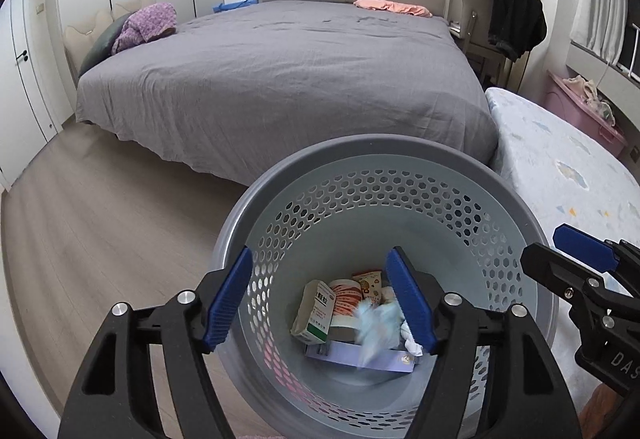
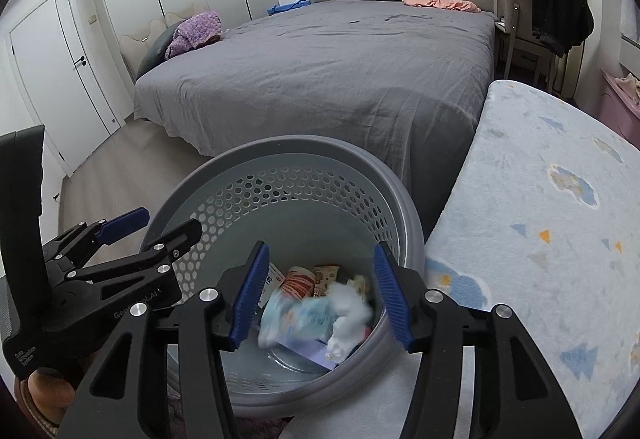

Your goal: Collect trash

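Note:
A grey perforated bin [image 1: 400, 175] stands on the floor by the bed and also shows in the right wrist view [image 2: 280, 159]. It holds a green-and-white box [image 1: 314, 313], a red-striped cup [image 1: 344, 293], a snack packet [image 1: 368, 283] and a flat lilac box [image 1: 356, 357]. A blurred light-blue wrapper [image 1: 374, 329] is in the air inside the bin; in the right wrist view [image 2: 304, 319] it lies between my fingers with white tissue [image 2: 348, 313]. My left gripper [image 1: 322, 299] is open and empty above the bin. My right gripper [image 2: 320, 295] is open above the bin.
A large bed with a grey sheet [image 1: 288, 71] fills the room behind the bin. A low mattress with a pale blue printed cover [image 2: 540, 239] lies to the right of the bin. A purple garment [image 1: 148, 25] and a pink cloth [image 1: 394, 7] lie on the bed. Wooden floor [image 1: 100, 219] is to the left.

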Motion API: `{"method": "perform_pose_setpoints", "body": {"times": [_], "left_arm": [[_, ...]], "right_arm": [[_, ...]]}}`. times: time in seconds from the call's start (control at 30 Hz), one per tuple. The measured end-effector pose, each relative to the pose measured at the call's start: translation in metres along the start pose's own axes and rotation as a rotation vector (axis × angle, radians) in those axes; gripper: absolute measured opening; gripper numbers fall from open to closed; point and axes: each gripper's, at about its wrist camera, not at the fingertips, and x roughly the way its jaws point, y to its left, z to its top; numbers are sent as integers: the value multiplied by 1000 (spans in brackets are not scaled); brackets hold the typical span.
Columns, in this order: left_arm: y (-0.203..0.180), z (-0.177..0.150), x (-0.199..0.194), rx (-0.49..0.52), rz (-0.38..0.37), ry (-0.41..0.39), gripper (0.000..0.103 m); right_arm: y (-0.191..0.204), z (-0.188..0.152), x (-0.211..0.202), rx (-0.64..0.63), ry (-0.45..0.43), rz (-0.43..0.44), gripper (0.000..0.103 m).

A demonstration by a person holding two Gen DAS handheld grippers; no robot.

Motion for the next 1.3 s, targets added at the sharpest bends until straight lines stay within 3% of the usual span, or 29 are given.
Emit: {"method": "perform_pose_setpoints", "body": {"times": [0.23,0.67,1.3], "left_arm": [[-1,-1,-2,0,19,-10,76],[3,-2,-7,-6,39,-33,95],[5,-2,-7,-16,68,-35,97]], "right_arm": [[1,-4,-1,4,6,-14,54],[0,-6,-2,13,9,-31,58],[-1,-8,-4,19,5,-42,61]]}}
